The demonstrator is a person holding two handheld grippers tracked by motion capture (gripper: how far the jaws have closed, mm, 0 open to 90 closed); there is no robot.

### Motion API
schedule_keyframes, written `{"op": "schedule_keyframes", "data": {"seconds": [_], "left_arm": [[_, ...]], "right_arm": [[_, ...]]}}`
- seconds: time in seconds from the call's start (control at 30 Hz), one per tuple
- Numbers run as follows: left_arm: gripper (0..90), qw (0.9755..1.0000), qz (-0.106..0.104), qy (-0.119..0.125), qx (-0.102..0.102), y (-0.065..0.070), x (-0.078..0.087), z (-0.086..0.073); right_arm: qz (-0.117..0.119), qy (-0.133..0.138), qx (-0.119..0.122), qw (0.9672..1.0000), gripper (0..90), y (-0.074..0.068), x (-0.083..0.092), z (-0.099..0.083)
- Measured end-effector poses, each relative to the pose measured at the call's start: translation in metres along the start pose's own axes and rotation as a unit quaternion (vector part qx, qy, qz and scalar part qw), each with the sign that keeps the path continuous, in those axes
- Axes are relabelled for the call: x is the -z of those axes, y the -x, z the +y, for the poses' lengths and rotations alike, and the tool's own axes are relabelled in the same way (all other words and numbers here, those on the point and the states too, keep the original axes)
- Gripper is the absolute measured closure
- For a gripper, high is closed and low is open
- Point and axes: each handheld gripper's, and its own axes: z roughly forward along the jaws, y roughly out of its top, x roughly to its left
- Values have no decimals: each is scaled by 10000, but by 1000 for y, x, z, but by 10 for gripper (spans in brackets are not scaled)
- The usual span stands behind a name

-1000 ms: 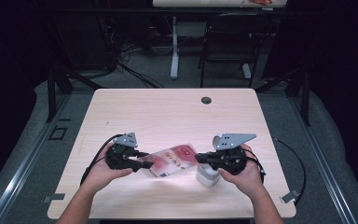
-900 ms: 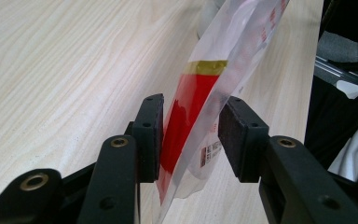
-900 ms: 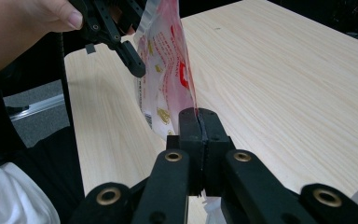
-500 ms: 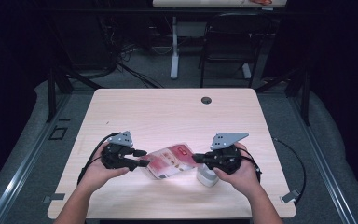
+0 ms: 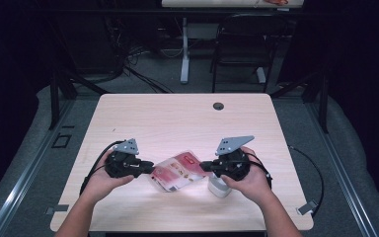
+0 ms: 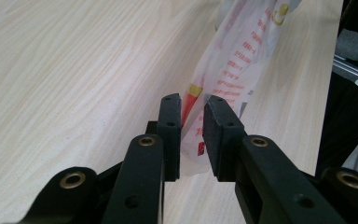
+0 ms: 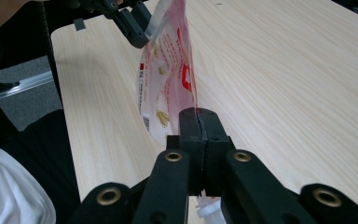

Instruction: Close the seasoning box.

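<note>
Pale wood tabletop (image 5: 168, 118), dark room behind: I hold a red-and-white printed plastic pouch (image 5: 177, 170) stretched between both tools over the near half. My right hand-held gripper (image 5: 202, 166) is clamped fully closed on the pouch's right edge. My left hand-held gripper (image 5: 151, 168) has just been closing, its jaws narrowed around the left edge with a slim gap showing. A small white container (image 5: 219, 186) sits under my right hand.

A pouch (image 5: 178, 171) hangs between the left gripper (image 5: 150, 168) and right gripper (image 5: 203, 166).
</note>
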Motion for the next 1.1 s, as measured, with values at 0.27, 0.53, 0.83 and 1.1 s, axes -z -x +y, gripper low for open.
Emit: {"op": "schedule_keyframes", "data": {"seconds": [0.27,0.53,0.83,1.1], "left_arm": [[810,10000,-4,-33,-35,-1,-2,-1],[839,9999,65,-31,-86,1,-6,0],[844,10000,27,-24,-31,0,-11,-2],[833,9999,-26,-133,9,0,-18,-4]], "right_arm": [[-69,-80,163,9998,900,-4,2,15],[-104,-35,254,9996,900,-5,5,24],[-131,0,348,9993,900,-6,8,32],[-106,-73,388,9992,895,-8,4,34]]}}
